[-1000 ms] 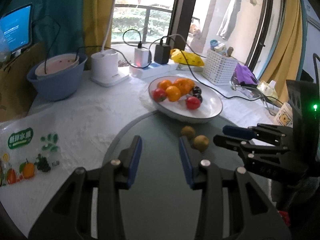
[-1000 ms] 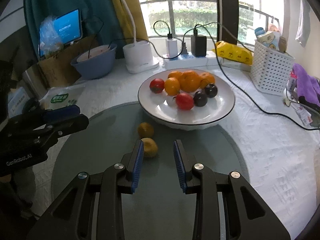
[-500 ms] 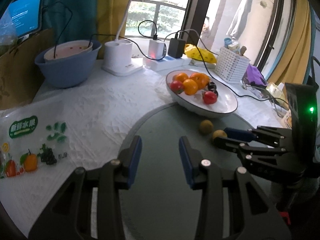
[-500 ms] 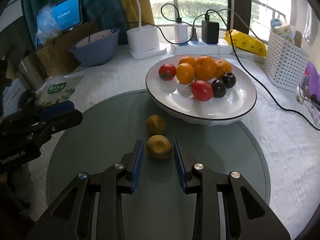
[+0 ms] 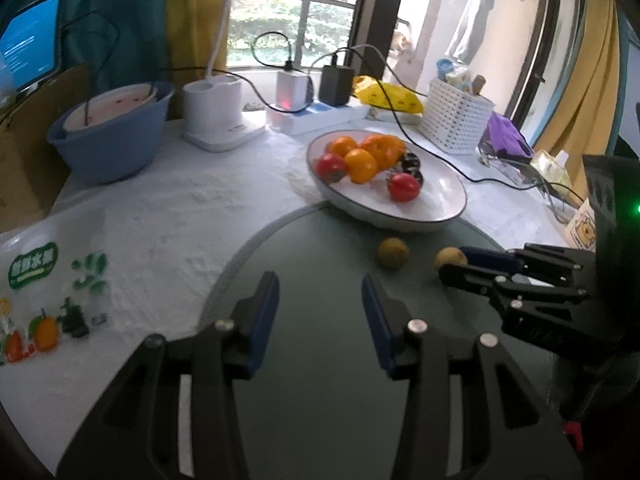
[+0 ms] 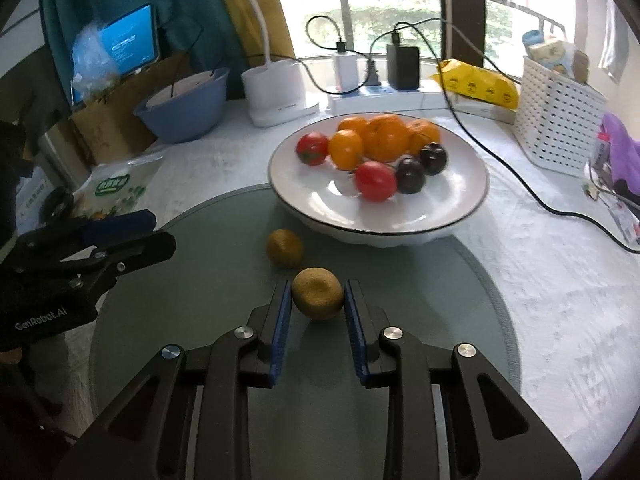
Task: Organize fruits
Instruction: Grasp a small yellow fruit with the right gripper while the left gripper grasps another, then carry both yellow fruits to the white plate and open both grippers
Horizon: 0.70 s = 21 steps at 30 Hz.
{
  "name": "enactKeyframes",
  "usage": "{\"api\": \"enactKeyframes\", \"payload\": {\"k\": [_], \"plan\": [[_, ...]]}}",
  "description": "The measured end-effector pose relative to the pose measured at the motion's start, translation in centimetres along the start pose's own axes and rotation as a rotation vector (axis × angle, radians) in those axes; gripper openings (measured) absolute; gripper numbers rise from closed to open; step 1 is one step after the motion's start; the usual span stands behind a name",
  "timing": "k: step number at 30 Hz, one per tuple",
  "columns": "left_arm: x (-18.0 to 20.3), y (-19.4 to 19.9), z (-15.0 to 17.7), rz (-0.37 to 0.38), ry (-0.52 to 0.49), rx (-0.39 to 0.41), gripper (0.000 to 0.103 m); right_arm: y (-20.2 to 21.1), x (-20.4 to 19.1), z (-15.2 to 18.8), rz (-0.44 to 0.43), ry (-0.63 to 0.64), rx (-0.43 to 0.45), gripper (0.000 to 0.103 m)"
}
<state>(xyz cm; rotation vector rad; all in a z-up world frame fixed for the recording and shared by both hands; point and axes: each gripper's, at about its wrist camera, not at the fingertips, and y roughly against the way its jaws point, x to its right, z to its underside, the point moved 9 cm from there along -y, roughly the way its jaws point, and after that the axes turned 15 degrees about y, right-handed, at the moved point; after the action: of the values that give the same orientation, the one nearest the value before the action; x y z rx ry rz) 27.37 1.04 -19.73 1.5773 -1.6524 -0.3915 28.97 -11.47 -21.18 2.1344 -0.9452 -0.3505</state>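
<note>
Right tool (image 6: 316, 304) around brown fruit (image 6: 317, 298)

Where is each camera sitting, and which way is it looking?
Left wrist view: sits on the left tool, looking forward and down over the round mat at the fruit plate; its own open blue fingers show, with the right tool at the right edge.
Right wrist view: sits on the right tool, looking down at the brown fruit it grips; the left tool shows at the left.
Both views share the plate, the loose brown fruit, blue bowl.
</note>
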Motion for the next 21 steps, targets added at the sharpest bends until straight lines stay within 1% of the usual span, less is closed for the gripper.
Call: {"api": "enactKeyframes", "payload": {"k": [9, 21], "plan": [[2.9, -1.9, 0.2, 0.008, -0.053, -0.044, 0.045, 1.2, 2.8, 0.9, 0.008, -0.047, 0.032, 0.029], [5.5, -4.8, 0.2, -0.021, -0.114, -0.088, 0.045, 1.4, 5.8, 1.7, -0.002, -0.098, 0.05, 0.029]]}}
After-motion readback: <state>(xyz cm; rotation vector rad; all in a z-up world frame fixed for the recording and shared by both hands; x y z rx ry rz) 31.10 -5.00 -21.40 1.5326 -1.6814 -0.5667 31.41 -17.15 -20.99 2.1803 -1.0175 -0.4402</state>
